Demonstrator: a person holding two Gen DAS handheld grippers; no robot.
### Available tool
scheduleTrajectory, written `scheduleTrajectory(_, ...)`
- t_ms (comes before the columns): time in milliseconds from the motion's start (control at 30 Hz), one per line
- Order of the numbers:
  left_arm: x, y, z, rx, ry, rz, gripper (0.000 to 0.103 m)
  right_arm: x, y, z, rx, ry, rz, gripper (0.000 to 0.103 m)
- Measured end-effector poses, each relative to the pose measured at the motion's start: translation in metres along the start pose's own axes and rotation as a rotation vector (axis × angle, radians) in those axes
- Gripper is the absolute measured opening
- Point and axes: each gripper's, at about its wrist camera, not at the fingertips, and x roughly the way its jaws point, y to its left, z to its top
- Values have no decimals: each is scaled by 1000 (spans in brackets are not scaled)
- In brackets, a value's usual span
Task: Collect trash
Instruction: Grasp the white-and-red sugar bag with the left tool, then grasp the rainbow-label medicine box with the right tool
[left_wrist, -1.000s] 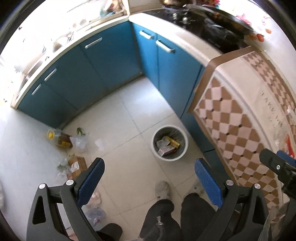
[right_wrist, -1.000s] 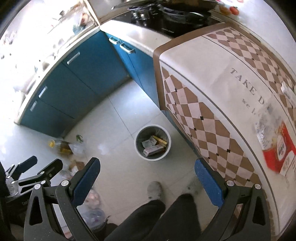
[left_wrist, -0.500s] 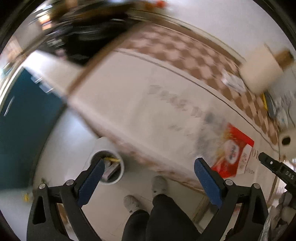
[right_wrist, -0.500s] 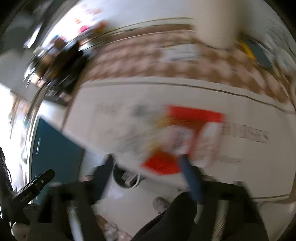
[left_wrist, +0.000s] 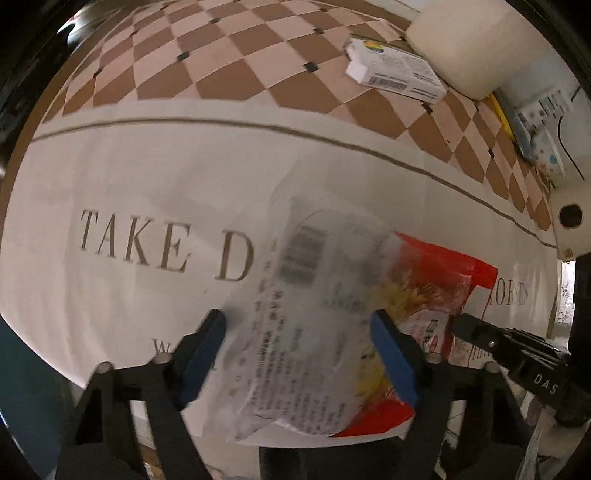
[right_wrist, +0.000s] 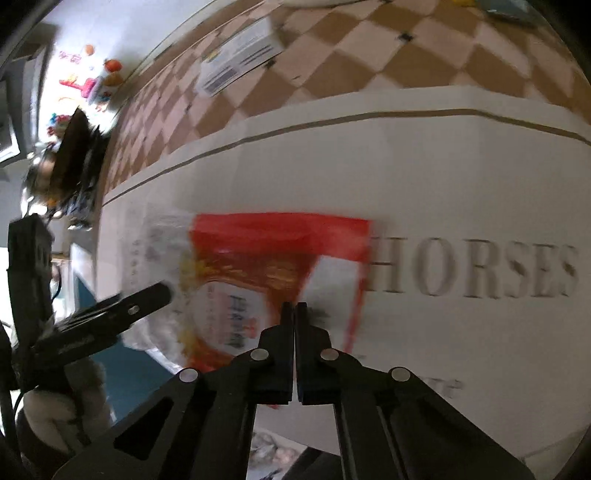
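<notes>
Both cameras have swung off the floor and bin, seen a second ago, onto the table (left_wrist: 110, 177), whose cloth now fills the views.

On that cloth near the front edge lies a red and clear wrapper (left_wrist: 332, 295), the trash in hand. A white box (left_wrist: 395, 70) sits well back on the checked border.

The step is the pickup of the wrapper. The left gripper (left_wrist: 299, 354) straddles its clear end, blue pads either side, jaws closing but not yet pressing. The right gripper (right_wrist: 294, 314) has its jaws together over the wrapper's red end; whether film is pinched between them I cannot tell.

Next, I judge, the left must finish closing on the film, then lift it clear and carry it to the bin.
</notes>
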Motion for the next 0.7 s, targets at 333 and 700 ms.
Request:
scheduleTrajectory(333,-54,9,-9,-140,-128,113,8,9,15,29,-46,82,28,2)
scheduleTrajectory(700,-128,55,4,-411,-421,476,8,-15,94,136,-471,24,-294,81)
